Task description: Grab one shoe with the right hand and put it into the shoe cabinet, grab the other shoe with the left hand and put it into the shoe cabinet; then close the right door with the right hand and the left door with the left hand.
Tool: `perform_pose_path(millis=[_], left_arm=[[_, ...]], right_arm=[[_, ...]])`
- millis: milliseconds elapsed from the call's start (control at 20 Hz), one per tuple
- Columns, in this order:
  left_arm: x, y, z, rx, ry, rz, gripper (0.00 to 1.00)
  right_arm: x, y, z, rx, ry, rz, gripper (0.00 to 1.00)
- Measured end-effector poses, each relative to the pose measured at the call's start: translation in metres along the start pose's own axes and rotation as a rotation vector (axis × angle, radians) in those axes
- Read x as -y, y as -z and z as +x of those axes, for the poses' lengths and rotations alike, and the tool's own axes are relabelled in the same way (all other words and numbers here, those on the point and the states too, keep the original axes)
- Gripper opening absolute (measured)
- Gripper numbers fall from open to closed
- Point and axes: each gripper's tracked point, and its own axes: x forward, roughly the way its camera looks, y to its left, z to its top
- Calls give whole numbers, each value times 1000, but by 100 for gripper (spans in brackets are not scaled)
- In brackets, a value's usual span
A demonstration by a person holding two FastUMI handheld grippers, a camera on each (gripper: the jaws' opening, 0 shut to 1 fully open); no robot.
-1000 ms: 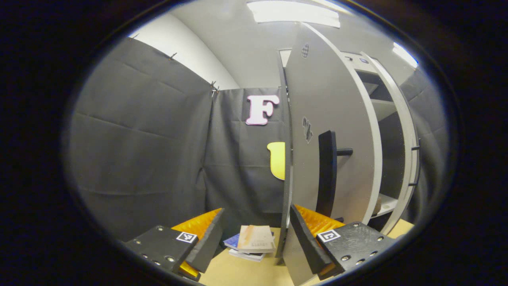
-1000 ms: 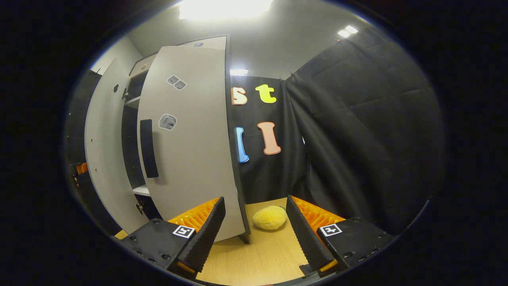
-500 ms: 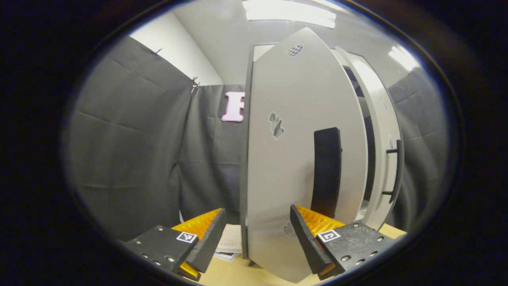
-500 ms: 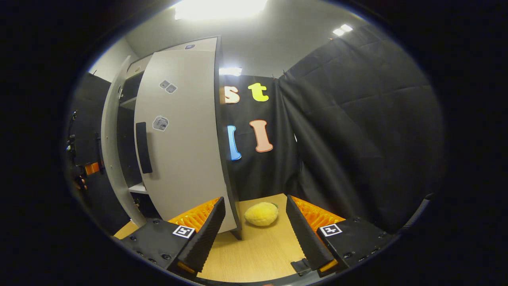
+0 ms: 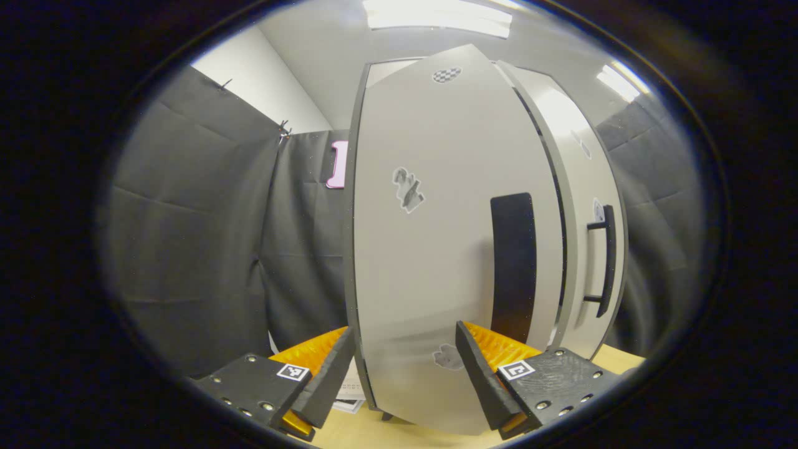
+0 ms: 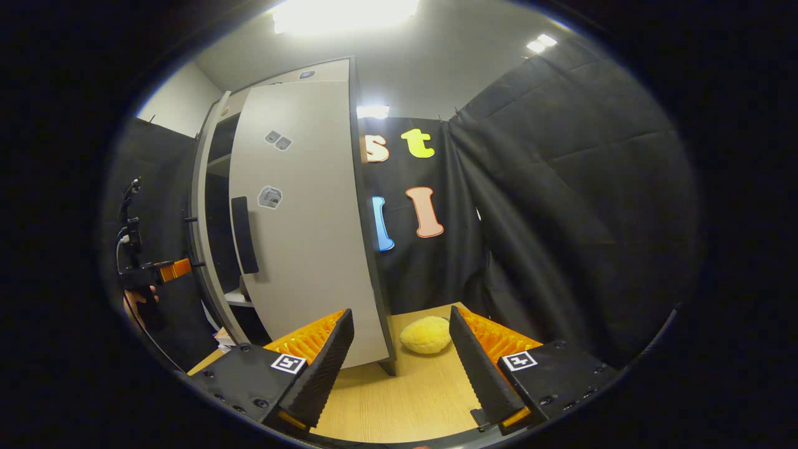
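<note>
Two doors front the shoe cabinet [image 5: 380, 65], which stands on a light wooden floor [image 6: 405, 399]. In the left gripper view the left door [image 5: 436, 262] faces the camera nearly flat, its broad dark handle [image 5: 512, 262] near its right edge, and only a thin dark seam separates it from the right door [image 5: 583, 206], which carries a slim bar handle [image 5: 606, 262]. Small stickers mark the left door's face, and one sits low on it between the gripper's fingers. In the right gripper view the right door [image 6: 305, 218] angles out from the cabinet, and a dark gap beside its handle [image 6: 244, 234] shows shelf edges inside. The shoes cannot be made out in that gap.

The left gripper [image 5: 399, 368] has its jaws spread wide, the lower part of the left door seen between them; contact with the door cannot be told. Some papers [image 5: 352, 393] lie on the floor just left of the door's bottom corner. The right gripper [image 6: 399, 349] also has its jaws spread, holding nothing, with the right door's lower outer corner between its fingers. A yellow plush ball [image 6: 425, 335] rests on the floor near the black cloth wall [image 6: 561, 218]. At the far left of the right gripper view, the left gripper [image 6: 174, 269] appears beside the left door's edge, a hand [image 6: 140, 299] behind it.
</note>
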Motion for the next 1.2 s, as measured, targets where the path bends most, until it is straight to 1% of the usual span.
perform_pose_path(millis=[50,100,150,200,350,500,600,800,1000,1200], left_arm=[[-1,-4,-8,7,4,11,94],[-4,-6,-19,12,8,24,96],[-8,-8,-29,15,11,38,94],[-16,-6,-41,14,8,51,99],[-36,-3,-78,8,-12,56,99],[-45,0,-112,14,-30,50,99],[-51,2,-131,24,-49,80,99],[-56,18,-160,3,-65,133,99],[-57,34,-177,-31,-65,116,99],[-60,39,-179,-45,-66,108,100]], right_arm=[[-6,-3,1,6,-14,-5,98],[-11,-5,2,10,-29,-7,98],[-17,-7,3,13,-43,-9,98],[-22,-8,3,18,-54,-11,98],[-33,-10,2,32,-80,-24,98],[-41,-6,1,36,-94,-26,98],[-48,-4,-3,44,-108,-17,98],[-50,-5,-10,79,-104,-29,98],[-57,-3,-14,100,-110,-53,98],[-67,-6,-21,129,-124,-90,98]])
